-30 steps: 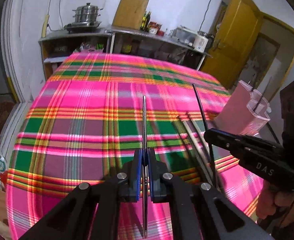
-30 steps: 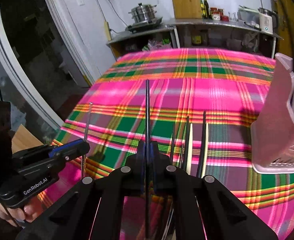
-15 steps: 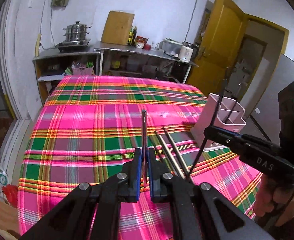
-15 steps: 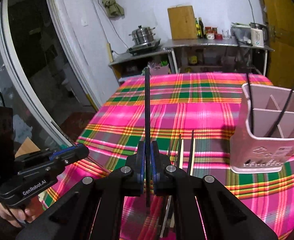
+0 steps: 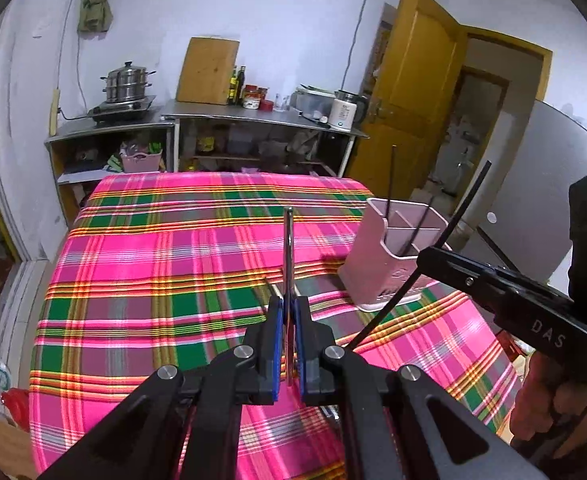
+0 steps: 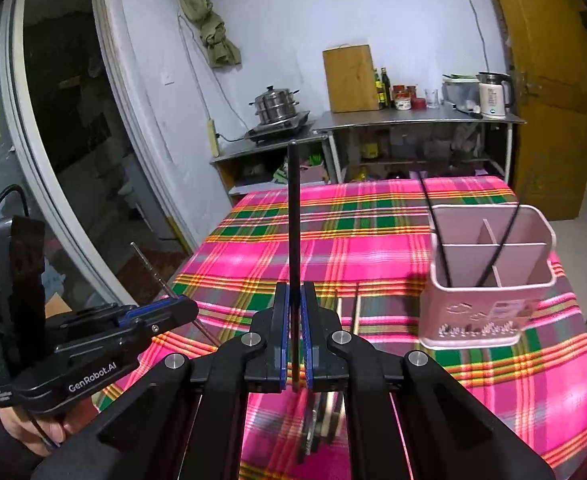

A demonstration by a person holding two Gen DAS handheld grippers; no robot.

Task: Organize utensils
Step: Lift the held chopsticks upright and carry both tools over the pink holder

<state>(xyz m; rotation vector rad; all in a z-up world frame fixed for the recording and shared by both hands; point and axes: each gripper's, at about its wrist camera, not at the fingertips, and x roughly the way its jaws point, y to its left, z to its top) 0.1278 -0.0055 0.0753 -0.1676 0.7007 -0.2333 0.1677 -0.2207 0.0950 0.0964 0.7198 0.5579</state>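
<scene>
Right wrist: holder (image 6: 489, 312) near table edge (image 6: 573, 300).

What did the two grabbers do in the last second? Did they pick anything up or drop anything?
Both lifted up, away from the table. The left hand-held gripper raised its metal chopstick; the right hand-held gripper raised its black chopstick level with the pink holder. Nothing was picked up or dropped: both stayed clamped. The holder kept its two black chopsticks, and a few chopsticks stayed lying on the checked cloth.
</scene>
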